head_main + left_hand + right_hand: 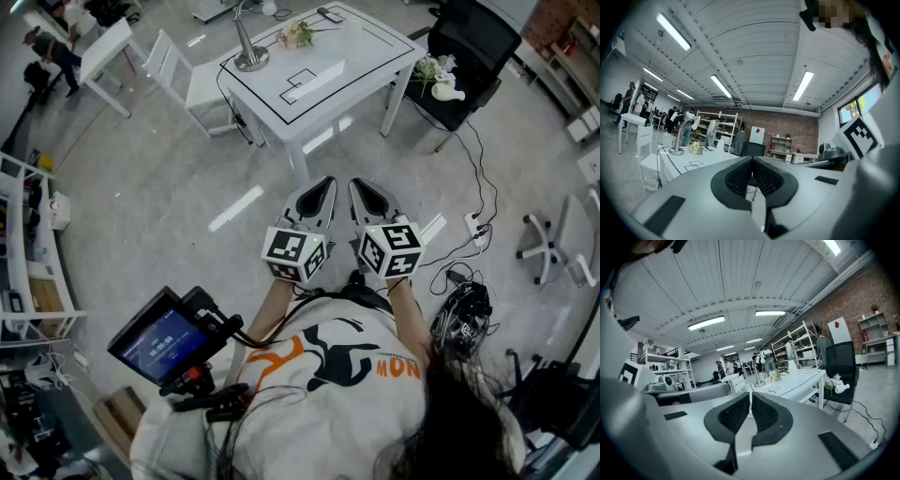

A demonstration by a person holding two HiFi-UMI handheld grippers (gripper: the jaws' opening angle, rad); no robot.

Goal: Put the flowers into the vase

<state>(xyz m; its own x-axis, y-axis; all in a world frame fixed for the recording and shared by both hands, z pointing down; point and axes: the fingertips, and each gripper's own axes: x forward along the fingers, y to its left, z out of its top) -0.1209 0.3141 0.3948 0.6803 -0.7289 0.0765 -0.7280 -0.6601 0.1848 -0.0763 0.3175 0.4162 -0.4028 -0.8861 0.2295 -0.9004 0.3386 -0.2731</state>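
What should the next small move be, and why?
Probably a step toward the table. The left gripper and right gripper are shut and empty, held over the floor, while the flowers lie on the table's far side, well ahead.

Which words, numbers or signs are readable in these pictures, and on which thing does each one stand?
"MON": orange letters on the person's white shirt; long dark hair hides the rest.
Digits on the small blue screen of the black device: too blurred to read.
Black-and-white marker cubes: square patterns only, no words.
White board with a red diamond: a sign, no text.
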